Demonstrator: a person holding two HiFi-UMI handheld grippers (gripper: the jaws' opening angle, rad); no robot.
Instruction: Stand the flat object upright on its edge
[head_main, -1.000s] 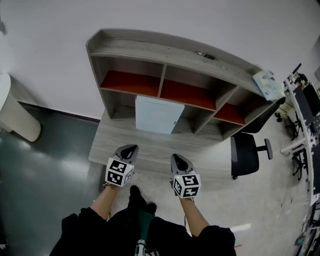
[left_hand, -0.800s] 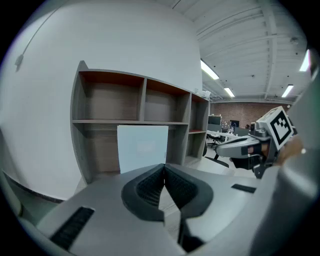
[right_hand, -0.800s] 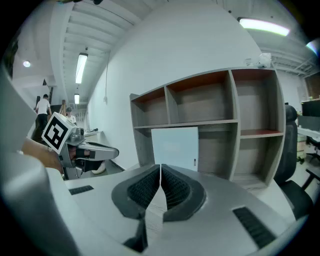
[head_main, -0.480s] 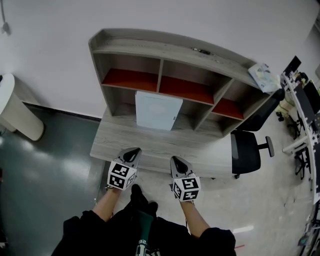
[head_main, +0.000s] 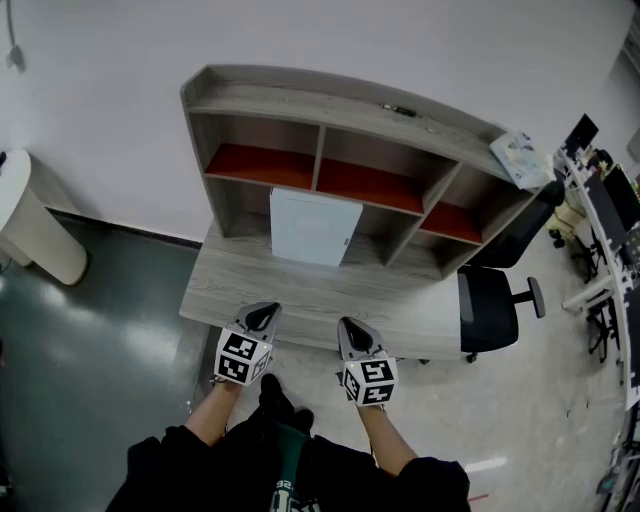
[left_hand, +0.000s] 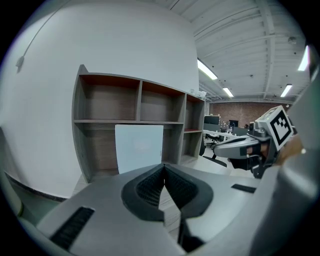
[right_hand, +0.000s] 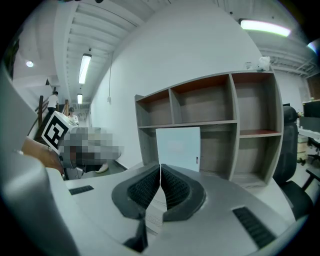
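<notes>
The left tool (head_main: 263, 314) and right tool (head_main: 351, 328) hovered shut and empty over the bench's (head_main: 400, 310) near edge. The pale flat panel (head_main: 314, 228) stood straight ahead, roughly midway between them, upright against the shelf unit (head_main: 320, 110).

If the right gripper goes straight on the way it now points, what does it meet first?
Most likely the pale blue flat rectangular panel standing against the grey wooden shelf unit. The right gripper tilts slightly down, so the grey wooden desk top may come first.
</notes>
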